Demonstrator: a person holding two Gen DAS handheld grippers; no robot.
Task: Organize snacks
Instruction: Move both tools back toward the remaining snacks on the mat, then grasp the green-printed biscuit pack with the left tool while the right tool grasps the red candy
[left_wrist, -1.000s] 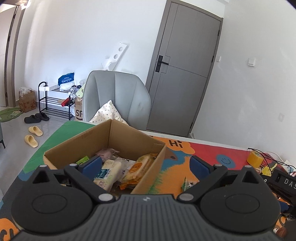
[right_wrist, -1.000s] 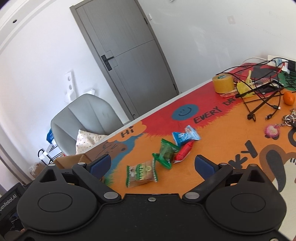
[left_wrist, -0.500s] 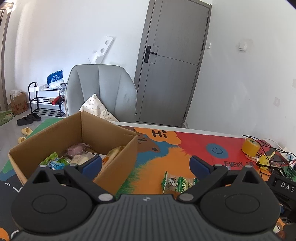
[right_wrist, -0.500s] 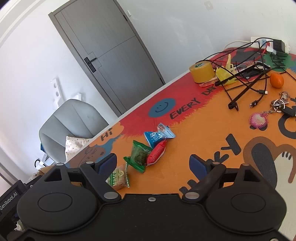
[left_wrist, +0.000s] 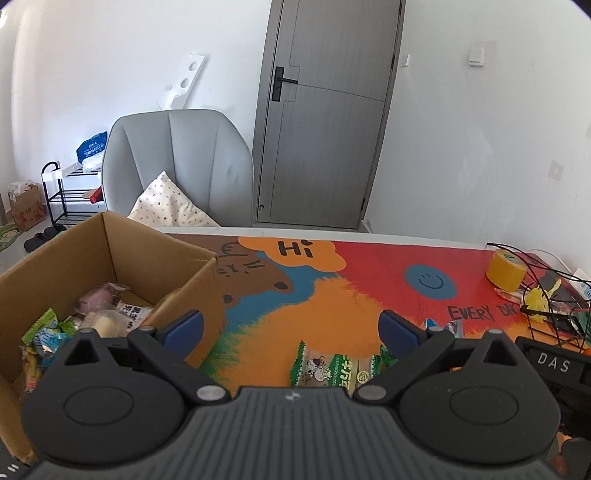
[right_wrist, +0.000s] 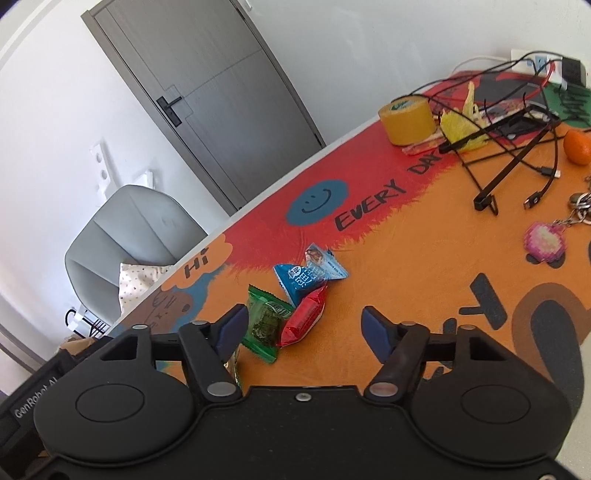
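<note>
The left gripper (left_wrist: 291, 326) has its blue-padded fingers (left_wrist: 184, 326) spread wide apart with nothing between them. A green-and-white snack packet (left_wrist: 332, 367) printed with a cartoon cow lies flat on the desk (left_wrist: 332, 295) just below and between the fingertips, slightly toward the right finger. Beyond the left finger stands an open cardboard box (left_wrist: 110, 251) holding several wrapped snacks (left_wrist: 99, 314), pale, pink and green.

The right gripper (right_wrist: 301, 325) also hovers with fingers (right_wrist: 373, 326) apart and empty. A green packet (right_wrist: 267, 321) lies right beside the left fingertip, partly hidden behind it. Touching it on the side toward the gap is a red packet (right_wrist: 304, 317), which lies between the fingertips, nearer the left one. Just beyond these, ahead of the gap, lie a blue packet (right_wrist: 297, 282) and a second blue-and-white packet (right_wrist: 325, 260), overlapping each other. All four rest in a loose cluster on the orange part of the desk mat. Farther ahead, to the right, are a roll of yellow tape (right_wrist: 406, 118), black cables (right_wrist: 517, 158) and an orange (right_wrist: 578, 146).
</note>
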